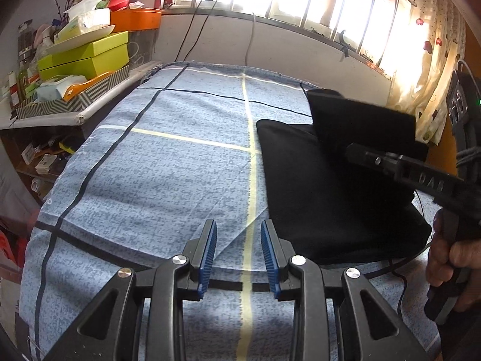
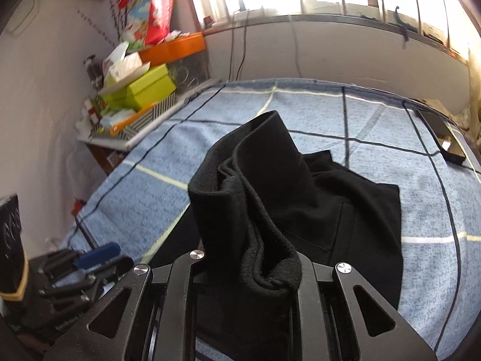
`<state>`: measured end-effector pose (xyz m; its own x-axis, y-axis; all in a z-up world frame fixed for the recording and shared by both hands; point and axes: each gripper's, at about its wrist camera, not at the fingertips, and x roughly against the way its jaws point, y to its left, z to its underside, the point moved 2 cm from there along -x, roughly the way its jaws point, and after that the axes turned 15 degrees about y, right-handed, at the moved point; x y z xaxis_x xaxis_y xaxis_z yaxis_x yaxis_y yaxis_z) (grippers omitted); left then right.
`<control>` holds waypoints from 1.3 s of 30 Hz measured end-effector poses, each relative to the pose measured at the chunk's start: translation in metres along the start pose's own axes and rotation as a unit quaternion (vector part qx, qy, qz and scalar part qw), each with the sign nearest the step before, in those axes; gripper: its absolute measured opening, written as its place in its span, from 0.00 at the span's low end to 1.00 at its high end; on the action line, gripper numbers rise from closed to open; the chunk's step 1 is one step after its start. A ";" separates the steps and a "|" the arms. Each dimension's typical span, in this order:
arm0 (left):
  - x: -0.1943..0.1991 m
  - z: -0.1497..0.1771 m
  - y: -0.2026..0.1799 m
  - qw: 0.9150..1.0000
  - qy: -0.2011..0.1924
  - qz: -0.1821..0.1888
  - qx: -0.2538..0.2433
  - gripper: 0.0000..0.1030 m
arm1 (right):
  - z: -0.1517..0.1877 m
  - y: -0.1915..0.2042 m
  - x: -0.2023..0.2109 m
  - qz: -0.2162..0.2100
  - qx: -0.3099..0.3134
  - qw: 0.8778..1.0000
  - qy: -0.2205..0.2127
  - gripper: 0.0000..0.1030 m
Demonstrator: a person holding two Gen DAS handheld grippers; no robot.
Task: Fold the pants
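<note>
Bunched pants (image 2: 252, 210) hide right gripper (image 2: 249, 267) fingertips.

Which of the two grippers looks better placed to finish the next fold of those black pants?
Right. The right gripper already clamps a lifted bunch of the pants, while the left gripper is open and empty beside them.

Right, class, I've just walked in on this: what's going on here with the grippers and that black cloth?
A person is folding black pants on a blue checked bedsheet, a handheld gripper in each hand. The right gripper is shut on a bunched end of the pants, lifted above the part lying flat. The left gripper is open and holds nothing, its blue pads over the sheet just left of the pants.
</note>
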<state>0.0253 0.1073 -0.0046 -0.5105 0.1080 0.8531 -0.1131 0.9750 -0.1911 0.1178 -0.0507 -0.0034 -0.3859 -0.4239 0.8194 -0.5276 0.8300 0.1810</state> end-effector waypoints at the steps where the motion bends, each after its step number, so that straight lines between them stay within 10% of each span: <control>1: 0.001 0.000 0.002 1.000 0.000 -0.002 0.002 0.32 | 0.002 0.003 -0.003 0.002 0.006 1.000 0.003 0.19; 7: 0.005 0.002 0.014 1.000 -0.004 -0.010 0.016 0.32 | 0.008 0.022 -0.016 -0.015 0.032 0.999 0.017 0.47; 17: 0.019 0.000 0.020 0.999 -0.019 -0.016 0.026 0.32 | 0.029 0.046 0.017 -0.113 0.105 0.988 -0.005 0.48; 22: 0.029 -0.010 -0.001 0.999 -0.033 0.003 0.004 0.32 | 0.039 0.012 0.048 -0.090 0.063 0.993 -0.053 0.48; 27: 0.026 -0.026 -0.045 0.997 -0.040 0.034 -0.048 0.32 | 0.050 -0.042 0.053 -0.020 -0.021 0.998 -0.050 0.21; 39: -0.019 -0.026 -0.080 0.993 0.015 0.060 -0.097 0.32 | 0.046 -0.049 0.028 -0.038 0.018 0.999 -0.002 0.18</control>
<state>0.0667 0.0321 0.0073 -0.4851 0.2291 0.8439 0.1160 0.9734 -0.1975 0.0979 -0.1196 -0.0138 -0.3458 -0.4867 0.8022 -0.5830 0.7814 0.2227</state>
